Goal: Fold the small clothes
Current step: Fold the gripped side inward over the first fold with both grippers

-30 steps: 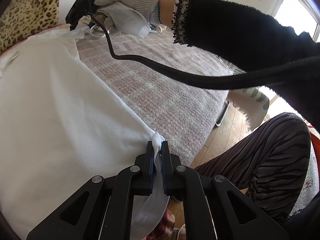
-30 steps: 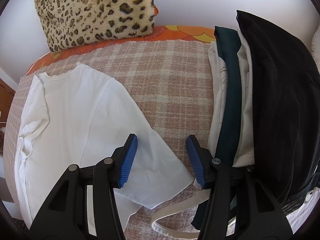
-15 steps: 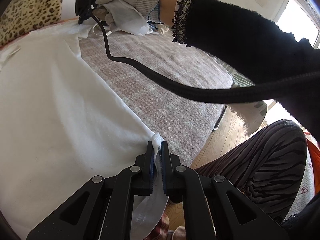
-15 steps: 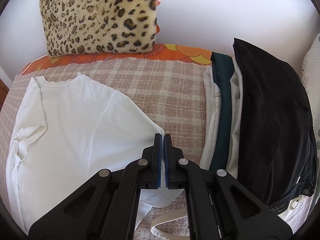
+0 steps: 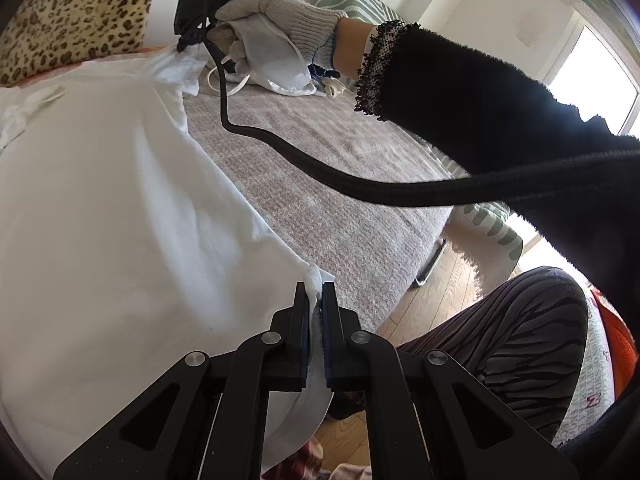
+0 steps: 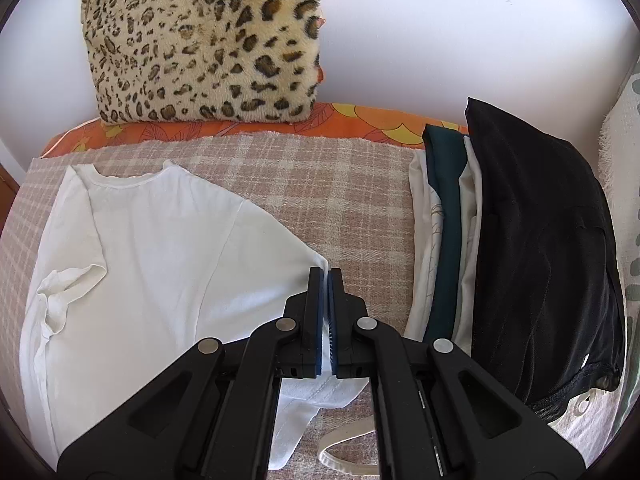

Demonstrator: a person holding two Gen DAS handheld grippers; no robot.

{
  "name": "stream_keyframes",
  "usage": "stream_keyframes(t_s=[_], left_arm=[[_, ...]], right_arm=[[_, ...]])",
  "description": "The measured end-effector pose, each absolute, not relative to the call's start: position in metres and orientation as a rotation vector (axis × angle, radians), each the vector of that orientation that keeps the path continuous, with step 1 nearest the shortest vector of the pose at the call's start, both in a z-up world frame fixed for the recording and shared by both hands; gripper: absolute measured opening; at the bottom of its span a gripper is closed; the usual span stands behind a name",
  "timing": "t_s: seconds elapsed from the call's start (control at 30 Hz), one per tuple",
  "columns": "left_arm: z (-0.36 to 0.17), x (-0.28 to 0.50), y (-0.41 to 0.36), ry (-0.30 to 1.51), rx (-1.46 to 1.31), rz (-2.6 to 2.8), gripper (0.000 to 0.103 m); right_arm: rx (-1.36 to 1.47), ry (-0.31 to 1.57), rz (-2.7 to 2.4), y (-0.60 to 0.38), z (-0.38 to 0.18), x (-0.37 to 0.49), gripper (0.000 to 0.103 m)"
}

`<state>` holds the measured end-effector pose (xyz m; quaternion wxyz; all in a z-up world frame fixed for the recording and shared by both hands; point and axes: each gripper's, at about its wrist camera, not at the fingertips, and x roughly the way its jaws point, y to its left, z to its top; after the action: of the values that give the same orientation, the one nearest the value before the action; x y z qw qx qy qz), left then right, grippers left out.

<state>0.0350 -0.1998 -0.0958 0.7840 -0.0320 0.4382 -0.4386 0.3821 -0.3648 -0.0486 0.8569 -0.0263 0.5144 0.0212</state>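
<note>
The left wrist view is taken from close above the bed's near edge, aimed down along the left claw (image 5: 315, 286) and across the plaid blanket (image 5: 320, 184) toward the gloved right hand (image 5: 280, 12). The right wrist view is tilted steeply down over the right claw (image 6: 325, 274), facing the wall and leopard-print cushion (image 6: 200, 40). The white T-shirt (image 6: 152, 248), blanket and cushion are shared by both views.

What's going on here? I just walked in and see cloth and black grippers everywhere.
A person is folding a white T-shirt spread on a plaid blanket, with a handheld gripper in each hand. The left gripper is shut on the shirt's bottom corner; the right gripper, its jaws just closed, pinches the sleeve edge. A stack of folded clothes sits beside it.
</note>
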Motion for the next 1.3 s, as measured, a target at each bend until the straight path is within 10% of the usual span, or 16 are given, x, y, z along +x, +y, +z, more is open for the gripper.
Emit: stream_keyframes(t_s=[1.3], left_arm=[[-0.123, -0.023, -0.094, 0.758, -0.581, -0.537, 0.004]], right_arm=[[-0.352, 1.047, 0.109, -0.153, -0.004, 0.412, 0.002]])
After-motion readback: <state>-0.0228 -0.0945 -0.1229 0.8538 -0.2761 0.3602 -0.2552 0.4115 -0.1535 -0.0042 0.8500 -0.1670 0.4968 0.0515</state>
